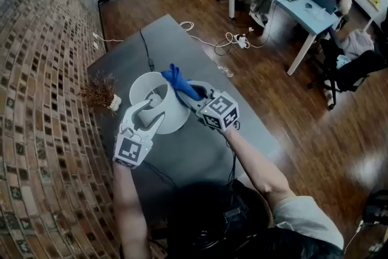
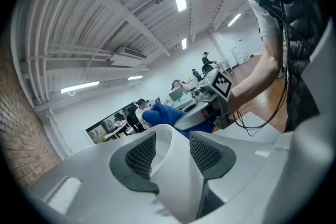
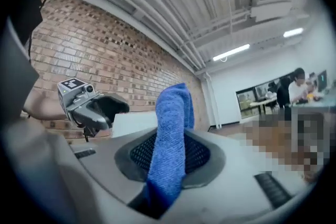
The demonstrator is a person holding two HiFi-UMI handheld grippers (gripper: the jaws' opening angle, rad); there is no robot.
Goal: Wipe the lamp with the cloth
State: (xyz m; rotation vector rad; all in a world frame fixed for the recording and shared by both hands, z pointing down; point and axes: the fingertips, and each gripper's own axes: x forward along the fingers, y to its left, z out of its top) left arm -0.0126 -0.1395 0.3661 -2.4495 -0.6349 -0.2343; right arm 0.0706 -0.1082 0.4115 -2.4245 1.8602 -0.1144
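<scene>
A brick wall [image 1: 36,100] is seen at the left of the head view, and a dried plant [image 1: 100,93] is seen just beside the lamp [image 1: 173,121] on the grey table [image 1: 200,158]. Only this view shows the whole white shade. It is placed near the table's middle with its open top turned up, and its long axis appears roughly upright.

The left gripper [image 1: 153,111] is held out on a straight forearm and tilted slightly down. In the left gripper view the lamp's thin shade wall [image 2: 173,165] is seen clamped between the two pads, which cannot be made out from above.

The right gripper [image 1: 190,95] is brought in level from the right with the elbow bent. In its own view the blue cloth [image 3: 170,128] is pinched upright between closed jaws. In the head view the cloth is laid against the shade's upper right rim.
</scene>
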